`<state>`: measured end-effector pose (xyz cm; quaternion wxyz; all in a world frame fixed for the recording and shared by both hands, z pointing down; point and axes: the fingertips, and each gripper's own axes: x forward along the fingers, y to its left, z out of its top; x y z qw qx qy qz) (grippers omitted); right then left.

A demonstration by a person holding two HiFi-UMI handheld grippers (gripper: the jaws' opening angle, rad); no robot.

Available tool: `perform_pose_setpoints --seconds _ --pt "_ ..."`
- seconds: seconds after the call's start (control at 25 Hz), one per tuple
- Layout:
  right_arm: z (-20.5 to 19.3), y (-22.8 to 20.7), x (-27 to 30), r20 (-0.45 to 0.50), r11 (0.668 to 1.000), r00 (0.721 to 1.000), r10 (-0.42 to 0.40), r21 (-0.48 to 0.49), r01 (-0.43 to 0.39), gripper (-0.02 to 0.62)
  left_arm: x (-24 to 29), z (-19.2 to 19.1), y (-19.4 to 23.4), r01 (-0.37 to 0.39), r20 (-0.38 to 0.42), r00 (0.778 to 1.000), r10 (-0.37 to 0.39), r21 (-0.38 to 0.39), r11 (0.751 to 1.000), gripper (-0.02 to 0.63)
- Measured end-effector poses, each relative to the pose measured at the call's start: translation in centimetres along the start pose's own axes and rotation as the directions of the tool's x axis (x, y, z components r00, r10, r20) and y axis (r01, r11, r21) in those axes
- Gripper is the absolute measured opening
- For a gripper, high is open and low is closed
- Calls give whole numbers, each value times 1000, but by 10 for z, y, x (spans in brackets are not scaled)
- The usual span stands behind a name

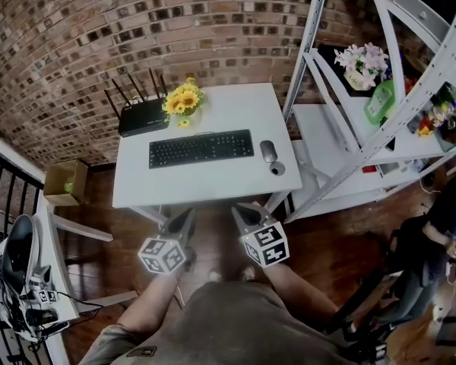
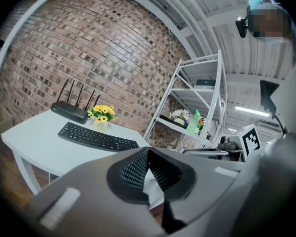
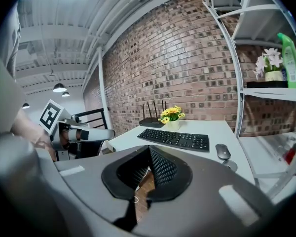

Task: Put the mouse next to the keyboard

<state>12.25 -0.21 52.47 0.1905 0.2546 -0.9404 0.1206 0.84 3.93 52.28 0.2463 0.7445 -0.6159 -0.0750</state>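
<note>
The person is standing at the near edge of the desk (image 1: 213, 188), holding both tools low in front of the body, short of the desktop. The left tongs (image 1: 187, 216) are sitting fully closed with nothing between them, and the right tongs (image 1: 240, 211) are likewise pressed together and gripping nothing. The mouse (image 1: 268, 151) is lying on the desk just beside the right end of the keyboard (image 1: 201, 147), with a narrow strip of bare top between them and a small round disc (image 1: 277, 169) lying just on its near side. From the tongs the mouse is lying ahead and a little to the right, so the right hand is looking the nearer. Its long axis is running away from the person toward the brick wall, across the keyboard's length. To my eye it is already lying where the task wants it; any reach would be going forward over the desk edge, past the disc.
</note>
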Motion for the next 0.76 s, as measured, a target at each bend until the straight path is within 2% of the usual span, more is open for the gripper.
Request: perform_pose_setpoints --seconds 0.76 --pt "-3 -3 3 -10 1000 1000 -22 -4 22 12 6 -3 -2 30 -14 999 -30 -1 1000 2"
